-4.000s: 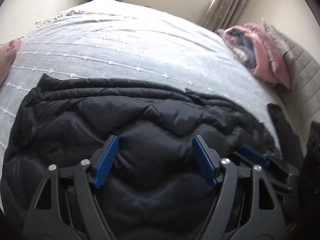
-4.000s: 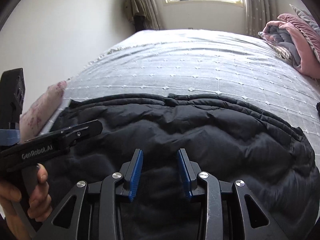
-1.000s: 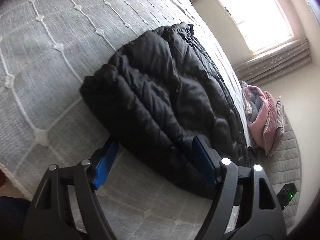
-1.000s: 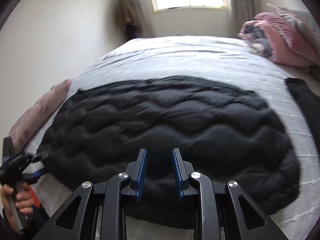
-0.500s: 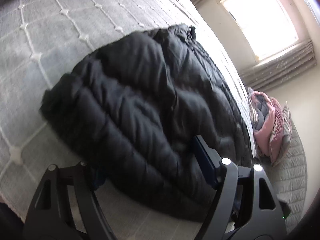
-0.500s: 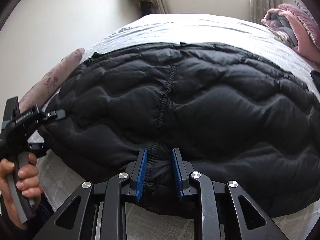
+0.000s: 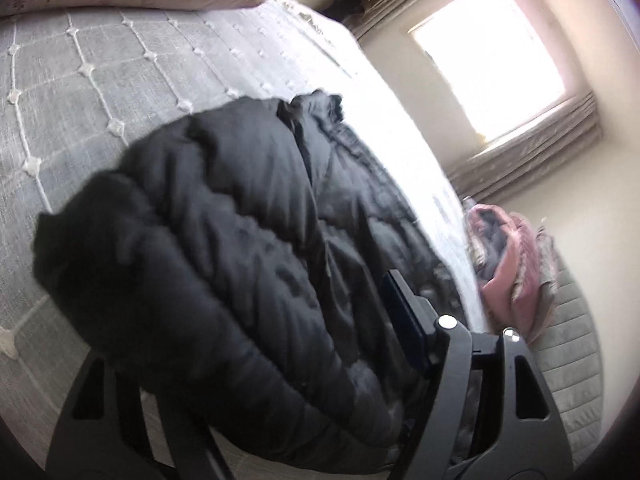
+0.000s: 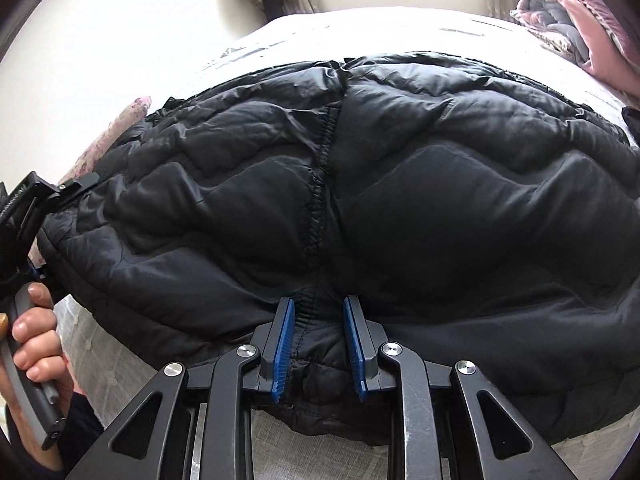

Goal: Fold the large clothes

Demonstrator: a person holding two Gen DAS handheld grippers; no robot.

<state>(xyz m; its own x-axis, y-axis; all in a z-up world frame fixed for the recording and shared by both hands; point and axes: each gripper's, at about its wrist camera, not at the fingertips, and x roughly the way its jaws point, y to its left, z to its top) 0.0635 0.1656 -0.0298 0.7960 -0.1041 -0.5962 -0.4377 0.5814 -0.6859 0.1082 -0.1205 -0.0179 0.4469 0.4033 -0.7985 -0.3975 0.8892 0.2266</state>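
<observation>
Near bed (image 8: pixel 100 364) edge: black quilted puffer jacket (image 8: pixel 400 200) part-folded; right gripper (image 8: pixel 319 346) fingers straddle hem, unclenched; left gripper (image 7: pixel 280 360) wide around bulk.

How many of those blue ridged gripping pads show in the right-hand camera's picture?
2. Both blue ridged pads sit at the bottom centre, one left and one right of the black quilted puffer jacket's stitched seam. The other tool's pads are hidden.

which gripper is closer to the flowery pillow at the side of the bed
Left. The left gripper sits at the black jacket's end, right by the floral pillow. The right gripper is at the middle seam of the jacket's near edge, farther from the pillow.
</observation>
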